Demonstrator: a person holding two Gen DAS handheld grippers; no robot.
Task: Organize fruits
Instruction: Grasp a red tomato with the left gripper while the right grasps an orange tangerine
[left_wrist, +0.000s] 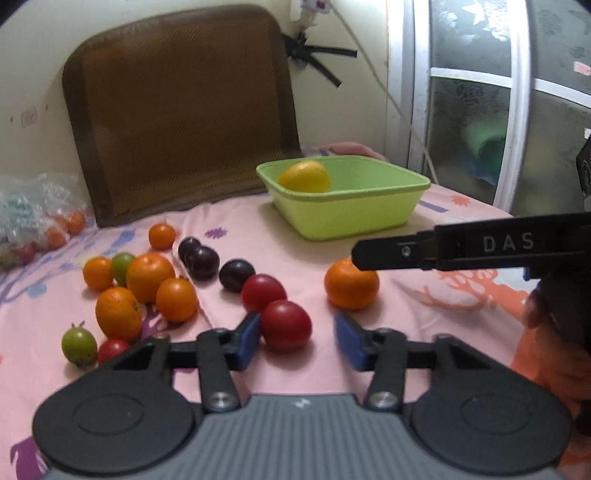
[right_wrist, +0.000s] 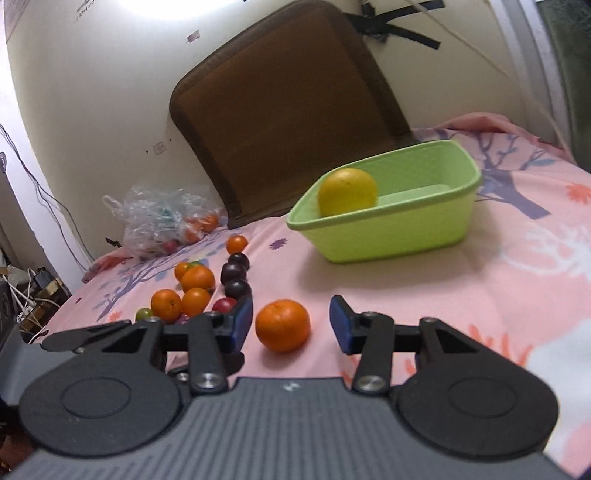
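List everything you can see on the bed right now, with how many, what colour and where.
Square plastic tub: one, light green, far side of the bedspread.
Round yellow citrus fruit: one, inside the tub at its left corner.
Lone orange: one, apart from the rest, between the right gripper's open fingers.
Clustered small oranges: six, left side.
Dark purple plums: three, in a row mid-left.
Red round fruits: two large, touching; the nearer beside the left gripper's left finger.
Small green fruits: two, left.
Clear plastic bag of fruit: one, far left.
Brown mesh cushion: one, against the wall.
Pink patterned bedspread: one, underneath.
Left gripper: black, blue pads, open.
Right gripper: same, open.
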